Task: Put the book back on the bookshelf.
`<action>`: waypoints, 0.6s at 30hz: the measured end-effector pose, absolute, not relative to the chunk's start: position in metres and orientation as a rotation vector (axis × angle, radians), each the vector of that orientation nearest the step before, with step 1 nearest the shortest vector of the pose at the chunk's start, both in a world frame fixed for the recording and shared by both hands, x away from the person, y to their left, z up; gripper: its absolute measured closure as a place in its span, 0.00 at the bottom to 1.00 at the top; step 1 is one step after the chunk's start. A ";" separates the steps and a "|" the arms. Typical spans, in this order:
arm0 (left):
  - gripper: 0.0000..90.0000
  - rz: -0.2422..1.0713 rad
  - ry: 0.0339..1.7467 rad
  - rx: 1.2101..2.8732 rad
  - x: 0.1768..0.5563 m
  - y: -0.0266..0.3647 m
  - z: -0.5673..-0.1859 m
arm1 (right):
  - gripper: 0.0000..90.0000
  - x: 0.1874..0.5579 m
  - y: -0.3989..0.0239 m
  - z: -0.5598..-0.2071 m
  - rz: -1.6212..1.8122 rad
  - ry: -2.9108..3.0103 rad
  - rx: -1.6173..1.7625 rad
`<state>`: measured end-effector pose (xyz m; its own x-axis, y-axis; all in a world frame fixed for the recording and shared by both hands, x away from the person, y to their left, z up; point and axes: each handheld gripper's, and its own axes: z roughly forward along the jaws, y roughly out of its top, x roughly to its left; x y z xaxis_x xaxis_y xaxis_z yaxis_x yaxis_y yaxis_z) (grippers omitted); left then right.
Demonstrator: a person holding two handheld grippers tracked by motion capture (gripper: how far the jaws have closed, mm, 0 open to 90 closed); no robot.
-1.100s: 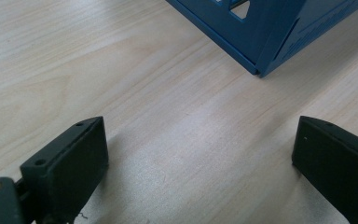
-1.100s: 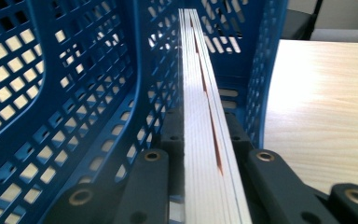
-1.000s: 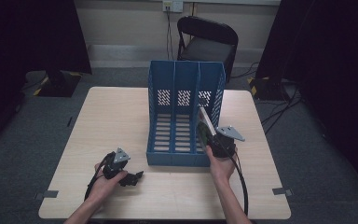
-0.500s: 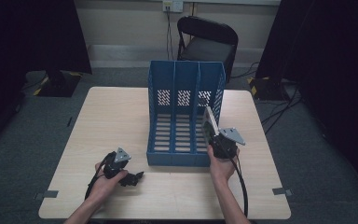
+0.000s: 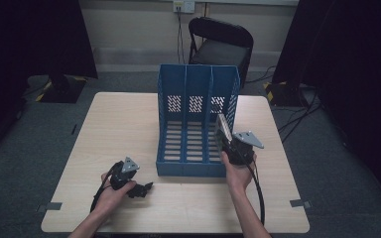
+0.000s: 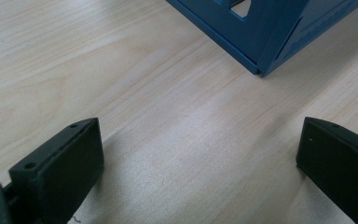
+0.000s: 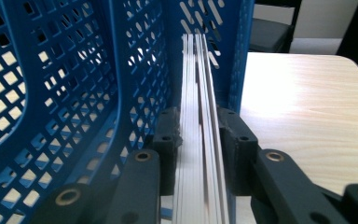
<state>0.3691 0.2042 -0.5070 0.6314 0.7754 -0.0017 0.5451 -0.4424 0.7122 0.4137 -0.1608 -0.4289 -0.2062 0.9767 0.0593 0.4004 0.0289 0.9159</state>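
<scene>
Right gripper view: right gripper [image 7: 199, 140] clamps paper stack [image 7: 198, 116] edge-on (rightmost slot, blue file rack [image 7: 74, 70]); feed toward 12 o'clock, keep vertical. Left gripper [image 6: 191, 158] wide, empty.

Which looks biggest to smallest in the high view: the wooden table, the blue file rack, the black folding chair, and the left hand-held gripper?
1. Light wooden table
2. Blue perforated plastic file rack
3. Black folding chair, though it stands farther away
4. Left hand-held gripper
</scene>
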 end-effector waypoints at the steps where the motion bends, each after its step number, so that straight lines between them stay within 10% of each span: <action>1: 0.00 0.428 1.027 2.160 0.369 0.204 -0.507 | 0.79 0.414 -0.161 -0.429 1.164 1.674 1.419; 18: 0.00 0.431 1.026 2.160 0.369 0.204 -0.507 | 0.85 0.410 -0.150 -0.441 1.082 1.577 1.429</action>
